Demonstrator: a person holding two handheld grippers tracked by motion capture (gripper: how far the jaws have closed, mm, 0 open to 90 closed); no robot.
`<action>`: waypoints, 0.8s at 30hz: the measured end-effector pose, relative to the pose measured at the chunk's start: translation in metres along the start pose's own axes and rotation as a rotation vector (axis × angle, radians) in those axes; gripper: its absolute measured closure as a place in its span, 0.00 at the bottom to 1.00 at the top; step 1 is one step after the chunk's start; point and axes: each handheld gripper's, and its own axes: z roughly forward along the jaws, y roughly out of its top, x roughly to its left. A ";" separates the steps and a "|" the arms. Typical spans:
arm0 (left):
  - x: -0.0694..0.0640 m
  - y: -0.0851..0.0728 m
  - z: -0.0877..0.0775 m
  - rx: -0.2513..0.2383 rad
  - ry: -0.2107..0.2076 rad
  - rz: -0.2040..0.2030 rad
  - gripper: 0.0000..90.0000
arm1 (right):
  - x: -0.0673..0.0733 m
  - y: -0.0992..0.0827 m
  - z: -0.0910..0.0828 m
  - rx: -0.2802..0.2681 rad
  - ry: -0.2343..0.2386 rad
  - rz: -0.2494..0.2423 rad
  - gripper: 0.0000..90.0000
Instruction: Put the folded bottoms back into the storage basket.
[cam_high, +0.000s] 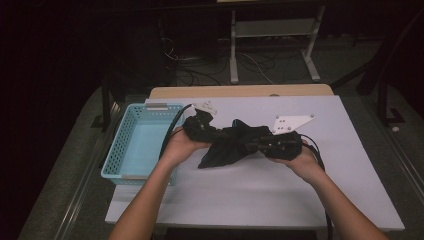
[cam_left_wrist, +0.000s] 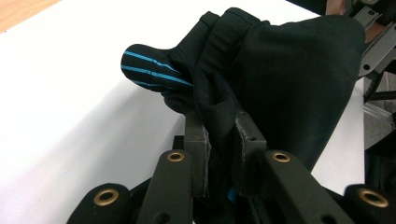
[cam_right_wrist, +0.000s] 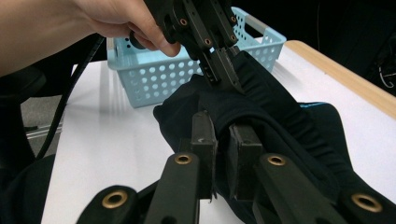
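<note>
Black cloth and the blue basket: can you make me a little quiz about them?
1. True or false: the black cloth is lying inside the blue basket.
2. How many tools are clamped on the cloth? A) none B) one C) two
3. Fill in: the basket sits on the person's ____ side of the white table.

Key
1. False: it is held up between the left tool and the right tool, beside the basket.
2. C: both tools pinch it.
3. left
</note>
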 end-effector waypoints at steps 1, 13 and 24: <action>0.001 0.001 -0.003 0.001 0.003 0.004 0.87 | 0.000 0.002 0.001 -0.001 0.000 -0.001 0.91; 0.011 0.007 -0.051 -0.090 0.018 0.005 0.87 | -0.005 0.039 0.010 -0.048 0.030 -0.007 0.91; 0.026 -0.006 -0.095 -0.136 0.087 -0.013 0.87 | -0.007 0.077 0.042 -0.069 0.075 -0.020 0.91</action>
